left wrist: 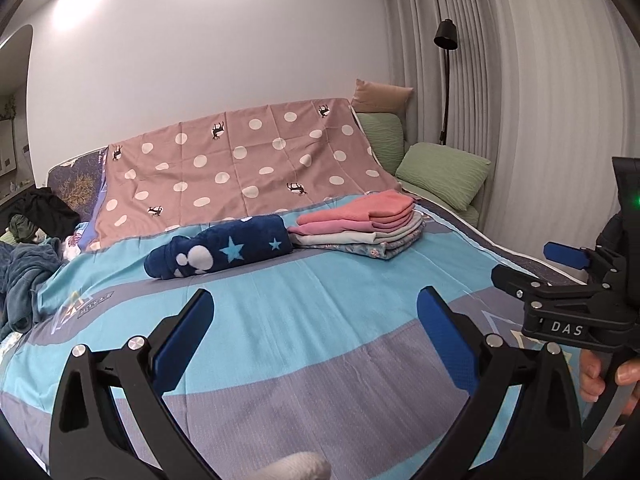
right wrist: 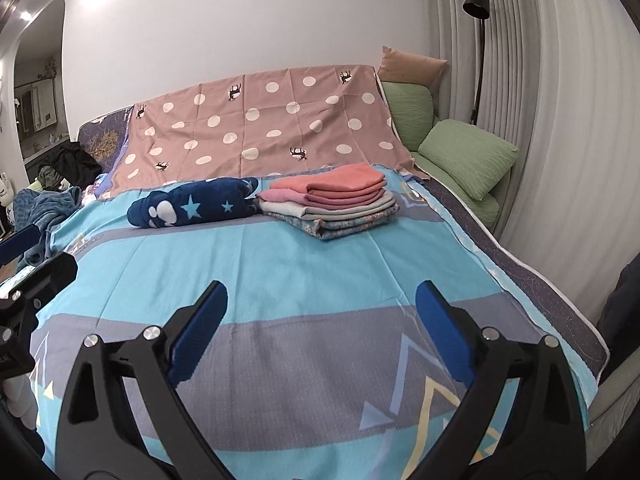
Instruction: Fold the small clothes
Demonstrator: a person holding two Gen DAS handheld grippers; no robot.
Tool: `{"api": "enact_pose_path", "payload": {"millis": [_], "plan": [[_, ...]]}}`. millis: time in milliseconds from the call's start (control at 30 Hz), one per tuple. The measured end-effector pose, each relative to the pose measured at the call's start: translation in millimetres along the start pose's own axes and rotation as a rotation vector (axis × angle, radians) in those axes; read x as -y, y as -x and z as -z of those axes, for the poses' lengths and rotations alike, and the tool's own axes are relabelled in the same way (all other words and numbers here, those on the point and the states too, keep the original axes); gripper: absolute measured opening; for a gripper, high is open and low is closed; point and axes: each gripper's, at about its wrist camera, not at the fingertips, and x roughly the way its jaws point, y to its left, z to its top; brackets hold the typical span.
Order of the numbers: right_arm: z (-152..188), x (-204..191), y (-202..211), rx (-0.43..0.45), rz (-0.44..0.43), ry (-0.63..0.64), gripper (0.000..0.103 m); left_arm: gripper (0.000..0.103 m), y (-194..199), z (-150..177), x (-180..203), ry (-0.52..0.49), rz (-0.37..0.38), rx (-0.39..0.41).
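Note:
A stack of folded small clothes point(left wrist: 360, 228), pink and coral on top, grey and floral below, lies at the far middle of the bed; it also shows in the right wrist view point(right wrist: 336, 204). A rolled navy garment with stars point(left wrist: 220, 250) lies just left of it, also in the right wrist view point(right wrist: 192, 206). My left gripper point(left wrist: 316, 304) is open and empty above the blue and grey bedspread point(left wrist: 320, 360). My right gripper point(right wrist: 322, 300) is open and empty over the same spread point(right wrist: 312, 340). The right gripper's body shows at the right edge of the left wrist view point(left wrist: 568, 304).
A pink polka-dot sheet point(left wrist: 240, 160) drapes the headboard. Green pillows point(left wrist: 444, 172) and a tan cushion point(left wrist: 380, 96) lie at the far right beside a black floor lamp point(left wrist: 446, 36) and curtains. Loose dark and teal clothes point(left wrist: 28, 240) pile at the left edge.

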Motion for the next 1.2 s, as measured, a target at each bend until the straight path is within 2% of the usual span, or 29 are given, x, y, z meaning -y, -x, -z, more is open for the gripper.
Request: {"api": "enact_pose_path", "payload": {"millis": [633, 1200], "plan": [[9, -13, 18, 0.002, 0.012, 0.033, 0.097, 0.102, 18, 14, -2, 0.004, -0.002, 0.005], [10, -14, 16, -0.006, 0.022, 0.034, 0.097, 0.102, 8, 17, -3, 0.008, -0.004, -0.018]]}}
